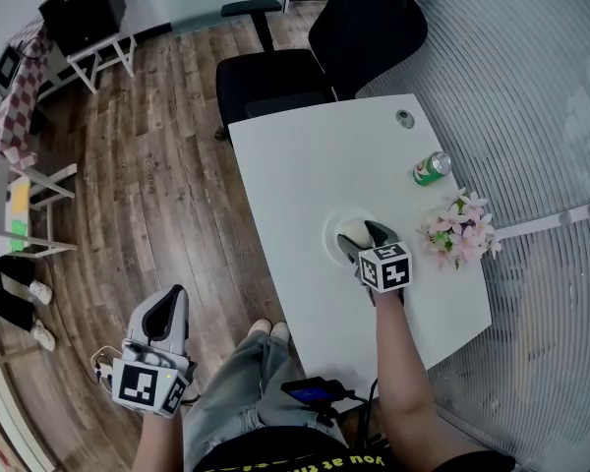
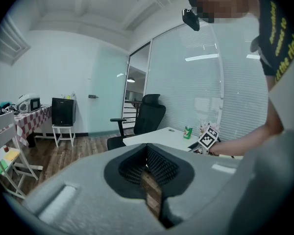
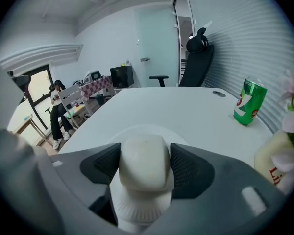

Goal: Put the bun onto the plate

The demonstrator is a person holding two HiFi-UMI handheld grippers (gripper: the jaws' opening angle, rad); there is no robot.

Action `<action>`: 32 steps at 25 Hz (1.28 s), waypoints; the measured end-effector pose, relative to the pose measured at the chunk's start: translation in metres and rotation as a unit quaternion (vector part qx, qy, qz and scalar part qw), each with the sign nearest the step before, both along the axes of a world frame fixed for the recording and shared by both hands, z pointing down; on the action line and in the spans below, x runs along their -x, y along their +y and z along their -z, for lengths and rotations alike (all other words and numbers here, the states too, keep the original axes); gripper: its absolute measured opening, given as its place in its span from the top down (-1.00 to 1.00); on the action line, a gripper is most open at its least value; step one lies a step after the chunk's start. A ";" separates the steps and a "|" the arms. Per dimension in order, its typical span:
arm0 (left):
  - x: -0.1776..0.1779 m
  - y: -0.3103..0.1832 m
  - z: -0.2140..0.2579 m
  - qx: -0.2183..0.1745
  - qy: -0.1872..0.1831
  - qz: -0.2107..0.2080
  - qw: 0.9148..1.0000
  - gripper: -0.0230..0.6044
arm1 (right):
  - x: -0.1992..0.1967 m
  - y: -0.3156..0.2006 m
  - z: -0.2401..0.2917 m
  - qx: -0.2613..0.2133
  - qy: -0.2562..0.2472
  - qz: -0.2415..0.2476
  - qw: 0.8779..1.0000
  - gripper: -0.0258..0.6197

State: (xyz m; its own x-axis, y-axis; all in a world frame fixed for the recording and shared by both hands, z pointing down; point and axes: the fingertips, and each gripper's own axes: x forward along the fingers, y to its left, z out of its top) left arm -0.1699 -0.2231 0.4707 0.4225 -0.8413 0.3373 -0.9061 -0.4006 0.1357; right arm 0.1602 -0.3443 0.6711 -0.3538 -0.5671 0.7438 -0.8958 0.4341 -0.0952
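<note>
Bun (image 1: pixel 352 230), pale and rounded, is pinched between the jaws of the right gripper (image 1: pixel 364 240) in the head view. It sits over the white plate (image 1: pixel 330 236), which lies about midway across the white table (image 1: pixel 295 165), a little toward the near edge. A green can (image 1: pixel 432 168) lies by the right edge, and pink flowers (image 1: pixel 462 230) stand nearer along that same edge. A black office chair (image 1: pixel 305 57) is drawn up at the far edge. The left gripper (image 1: pixel 169 303) hangs off the table, over the wooden floor (image 1: pixel 167 146) beyond its left edge.

In the left gripper view, the left gripper (image 2: pixel 147 169) has its jaws pressed together with nothing between them; only a thin slit shows the floor. The table (image 2: pixel 159 137) and the chair (image 2: pixel 148 115) stand well ahead.

In the right gripper view, the right gripper (image 3: pixel 144 166) clamps the bun (image 3: pixel 143 155) from both sides, directly above the plate (image 3: pixel 137 213). Whether the bun touches the plate cannot be told. The can (image 3: pixel 249 103) is off to the right.
</note>
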 end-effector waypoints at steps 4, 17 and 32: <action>-0.002 -0.002 -0.001 0.001 0.000 -0.002 1.000 0.92 | -0.001 -0.001 -0.001 0.004 -0.010 -0.002 1.000 -0.09; -0.004 -0.004 0.002 -0.003 0.001 -0.006 1.000 0.92 | 0.008 0.003 -0.003 0.002 0.004 0.029 1.000 -0.21; -0.010 0.000 0.007 -0.013 0.007 -0.010 1.000 0.92 | -0.001 0.007 0.045 -0.073 -0.024 -0.005 0.997 0.41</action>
